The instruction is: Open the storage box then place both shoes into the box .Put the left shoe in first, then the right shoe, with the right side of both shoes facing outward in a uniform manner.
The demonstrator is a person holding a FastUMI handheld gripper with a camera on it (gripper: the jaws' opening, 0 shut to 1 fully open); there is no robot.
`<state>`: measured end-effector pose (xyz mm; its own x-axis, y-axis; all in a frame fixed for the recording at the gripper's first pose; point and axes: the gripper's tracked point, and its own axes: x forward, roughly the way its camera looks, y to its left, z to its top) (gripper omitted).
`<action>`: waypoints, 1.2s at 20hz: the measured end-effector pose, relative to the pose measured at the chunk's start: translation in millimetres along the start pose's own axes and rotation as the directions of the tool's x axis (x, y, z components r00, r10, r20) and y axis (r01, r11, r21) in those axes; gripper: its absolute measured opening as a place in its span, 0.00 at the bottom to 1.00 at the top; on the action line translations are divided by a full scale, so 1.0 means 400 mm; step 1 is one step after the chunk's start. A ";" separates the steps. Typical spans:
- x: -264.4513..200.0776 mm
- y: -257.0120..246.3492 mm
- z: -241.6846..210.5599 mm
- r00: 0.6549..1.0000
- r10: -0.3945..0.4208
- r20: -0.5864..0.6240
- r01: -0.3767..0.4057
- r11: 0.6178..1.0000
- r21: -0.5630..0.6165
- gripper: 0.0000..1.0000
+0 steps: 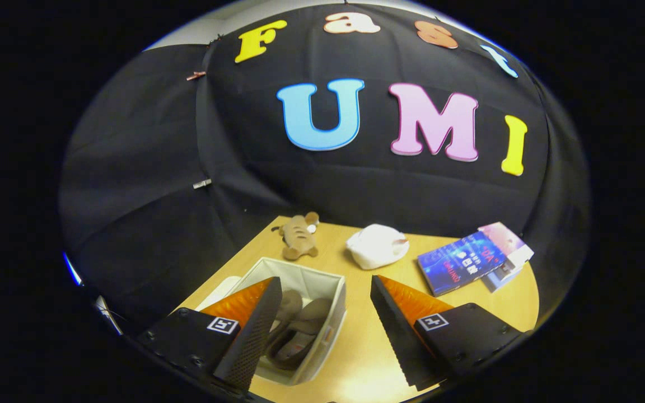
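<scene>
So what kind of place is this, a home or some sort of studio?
Probably a staged recording booth: black cloth wall behind a small wooden table, with household props, a storage box holding shoes. The open gripper hovers above.

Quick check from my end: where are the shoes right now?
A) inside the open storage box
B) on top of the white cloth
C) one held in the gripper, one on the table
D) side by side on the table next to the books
A: both shoes lie inside the open storage box, which sits between the open gripper fingers, nearer the left one; the fingers hold nothing.
</scene>
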<state>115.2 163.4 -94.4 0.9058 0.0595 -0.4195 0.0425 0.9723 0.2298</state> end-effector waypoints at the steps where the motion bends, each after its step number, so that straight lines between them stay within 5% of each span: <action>1: -0.030 -0.034 0.031 0.999 -0.010 0.040 0.011 1.000 -0.019 0.99; 13: -0.339 -0.468 0.218 0.923 -0.205 0.325 0.277 0.941 -0.192 0.98; 24: -0.504 -0.602 0.081 0.898 -0.341 0.277 0.394 0.904 -0.164 0.98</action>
<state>-64.1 -90.1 -36.7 0.9159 -0.3408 -0.2121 0.3262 0.9398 -0.1014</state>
